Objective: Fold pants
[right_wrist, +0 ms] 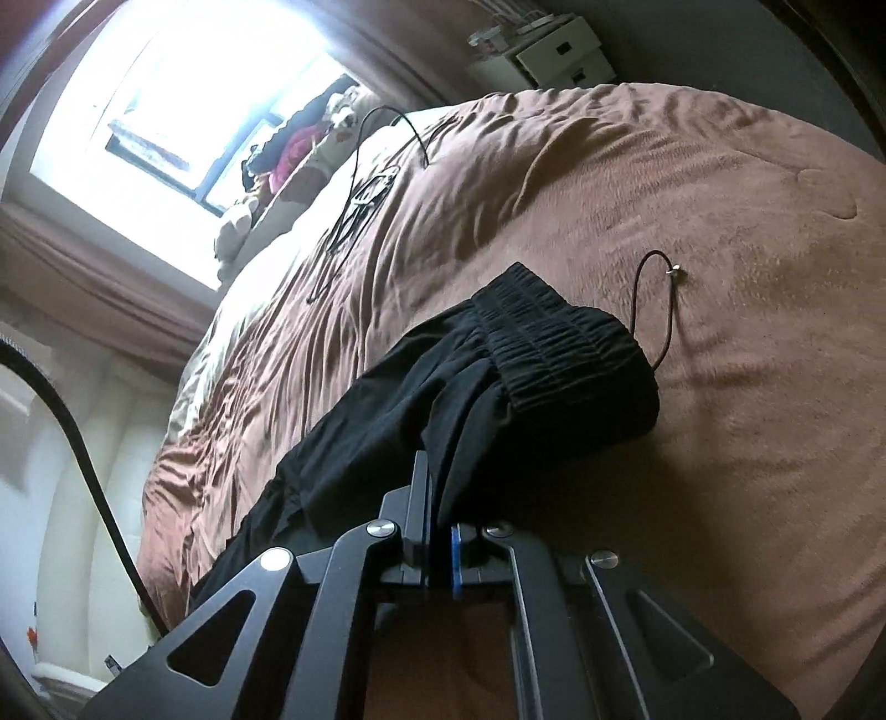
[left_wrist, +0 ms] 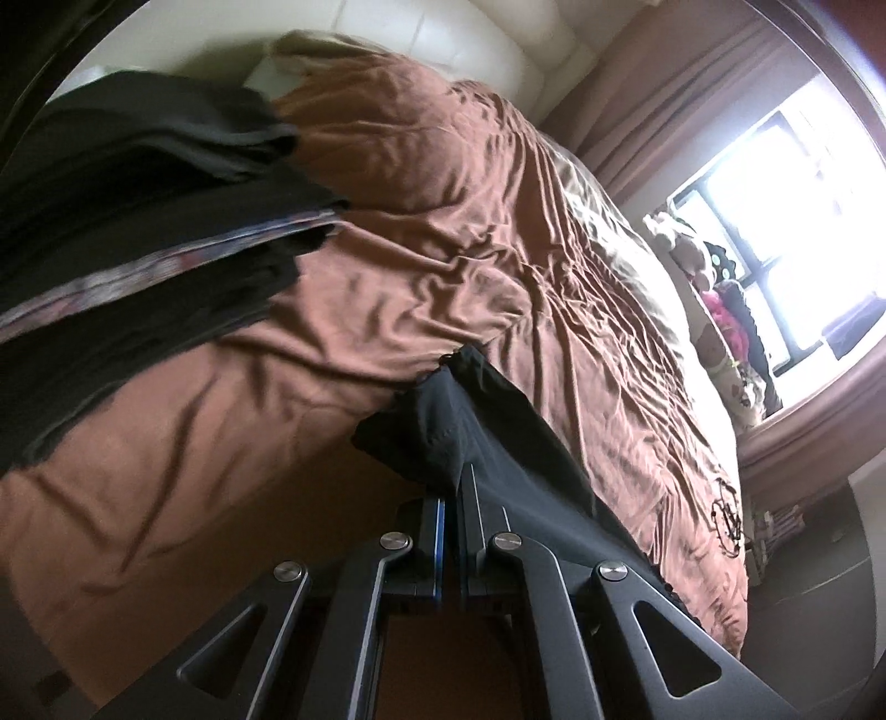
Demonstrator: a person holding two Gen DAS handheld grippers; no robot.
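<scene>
Holding black pants (right_wrist: 498, 376) above the bed (right_wrist: 720, 221), each hand-held gripper, left (left_wrist: 462, 471) and right (right_wrist: 437, 487), clenched on fabric; risk: thin pinch slipping, or loose drawstring (right_wrist: 653, 310) snagging near the bed's edge.

So from the left wrist cam, the left gripper (left_wrist: 458, 482) has its jaws pinched together on a bit of the black pants (left_wrist: 487, 421), and the fabric drapes off to the right and down past the gripper's frame. Under it all is a wrinkly brown bedspread (left_wrist: 421, 232) covering most of the bed. Over on the left there's a stack of dark folded clothes (left_wrist: 144, 221), one piece with a patterned edge, sitting on the spread. A white padded headboard (left_wrist: 454, 33) shows at the top, and on the right a bright window (left_wrist: 786, 194) with brownish curtains (left_wrist: 664, 94) and some stuffed toys (left_wrist: 714, 277) along the sill, kind of blurry.
</scene>
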